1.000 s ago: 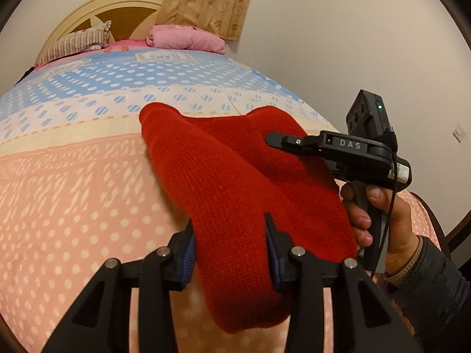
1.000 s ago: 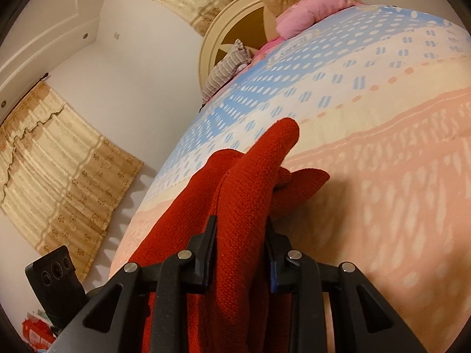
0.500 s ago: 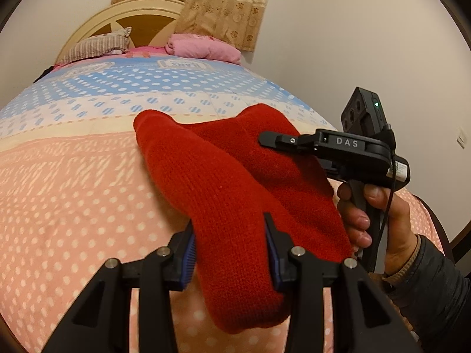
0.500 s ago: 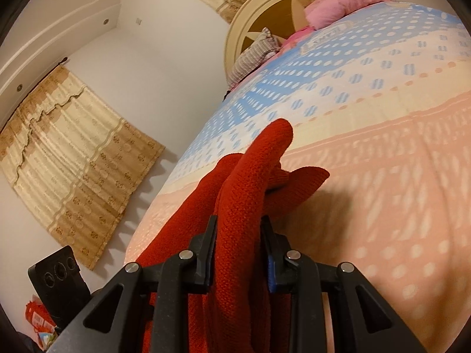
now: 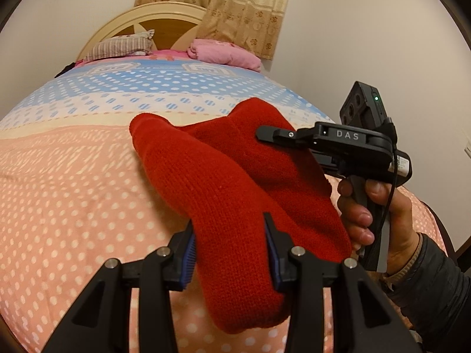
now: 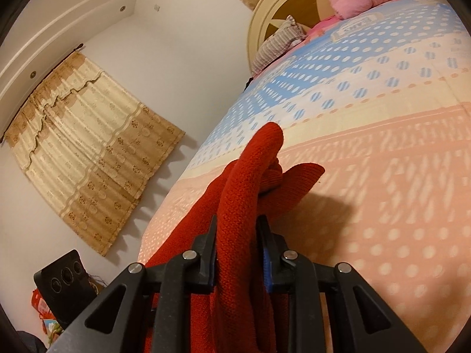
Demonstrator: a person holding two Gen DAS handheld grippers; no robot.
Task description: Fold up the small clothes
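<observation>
One red knit garment point(image 5: 223, 182): it hangs above the bed point(image 5: 67, 182), near its foot end, and you hold it with both tools. Your left tongs point(image 5: 229, 247) are clamped on one thick fold. Your right tongs point(image 6: 237, 244) are clamped on another fold. Two pillows at the headboard point(image 5: 153, 14): one striped pillow point(image 5: 117, 45), one pink pillow point(image 5: 226, 56). Two curtains point(image 6: 88, 135) show.
</observation>
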